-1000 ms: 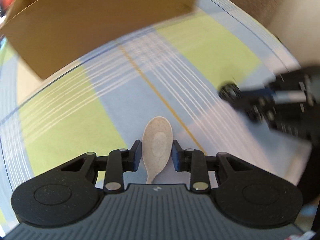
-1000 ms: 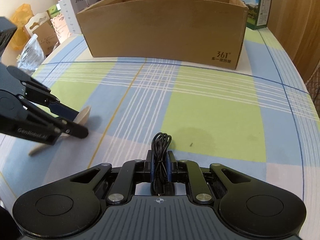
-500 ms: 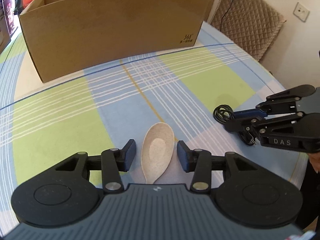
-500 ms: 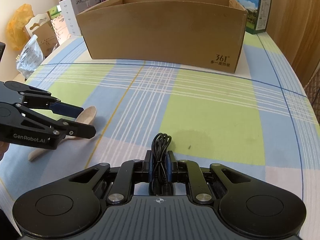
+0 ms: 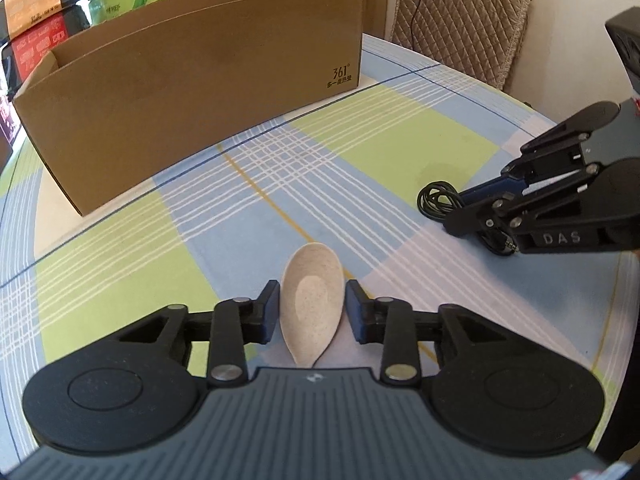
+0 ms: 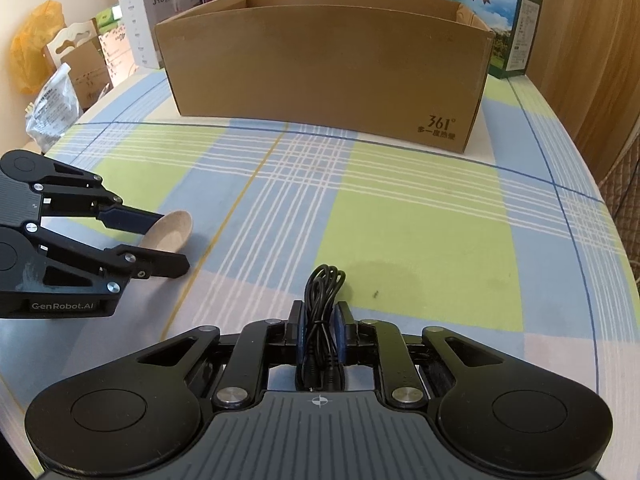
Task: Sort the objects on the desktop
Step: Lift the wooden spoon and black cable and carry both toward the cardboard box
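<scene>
Clearly, the pale speckled spoon [image 5: 311, 304] is seen between the fingers of the left gripper [image 5: 312, 312] at the near side of the checked tablecloth [image 6: 420, 216], but whether it is really pinched cannot be told, while the right gripper [image 6: 320, 330] is clenched on the coiled black cable [image 6: 322, 320]. If the spoon is only loosely caught, it could be dropped before the far brown cardboard box [image 6: 324, 68] is reached. What lies inside the box is hidden, and the spoon handle is covered.

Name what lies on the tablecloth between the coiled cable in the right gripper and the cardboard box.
Nothing: between the cable and the cardboard box the checked tablecloth is bare, bar a faint stain, seen in the right wrist view.
</scene>
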Demonstrator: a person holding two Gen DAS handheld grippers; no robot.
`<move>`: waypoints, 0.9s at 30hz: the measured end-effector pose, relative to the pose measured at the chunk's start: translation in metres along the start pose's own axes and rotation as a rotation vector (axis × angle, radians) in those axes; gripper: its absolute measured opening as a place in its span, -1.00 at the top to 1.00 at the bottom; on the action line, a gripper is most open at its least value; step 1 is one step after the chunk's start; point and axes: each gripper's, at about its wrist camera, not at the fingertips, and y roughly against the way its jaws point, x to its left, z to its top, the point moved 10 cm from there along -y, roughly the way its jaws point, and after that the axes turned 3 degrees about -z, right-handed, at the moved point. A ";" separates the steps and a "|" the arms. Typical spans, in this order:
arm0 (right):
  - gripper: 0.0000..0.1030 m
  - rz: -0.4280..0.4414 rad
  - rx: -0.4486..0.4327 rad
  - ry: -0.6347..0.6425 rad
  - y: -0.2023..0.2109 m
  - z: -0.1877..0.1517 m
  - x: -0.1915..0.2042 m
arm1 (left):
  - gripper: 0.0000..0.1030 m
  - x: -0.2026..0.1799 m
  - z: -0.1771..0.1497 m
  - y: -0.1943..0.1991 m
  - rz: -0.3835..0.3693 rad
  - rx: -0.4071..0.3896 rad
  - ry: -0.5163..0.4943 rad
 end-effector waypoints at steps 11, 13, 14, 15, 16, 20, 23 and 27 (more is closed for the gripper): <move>0.83 -0.023 -0.031 0.068 0.001 0.004 0.007 | 0.45 0.007 0.004 0.002 -0.006 0.000 0.129; 0.83 -0.017 -0.068 0.038 0.005 0.011 0.004 | 0.46 0.014 0.008 0.005 -0.024 -0.009 0.216; 0.83 -0.016 -0.087 0.024 0.007 0.015 0.002 | 0.46 0.017 0.011 0.008 -0.029 -0.021 0.250; 0.83 -0.016 -0.103 0.011 0.010 0.018 0.000 | 0.46 0.020 0.013 0.011 -0.024 -0.032 0.273; 0.83 -0.015 -0.116 -0.005 0.012 0.021 -0.002 | 0.46 0.023 0.016 0.013 -0.015 -0.041 0.290; 0.83 -0.002 -0.132 -0.059 0.016 0.027 -0.007 | 0.46 0.032 0.017 0.018 0.019 -0.053 0.342; 0.83 0.005 -0.137 -0.063 0.018 0.029 -0.006 | 0.46 0.036 0.015 0.019 0.040 -0.050 0.361; 0.83 0.027 -0.127 -0.092 0.019 0.030 -0.008 | 0.46 0.037 0.020 0.024 0.060 -0.056 0.345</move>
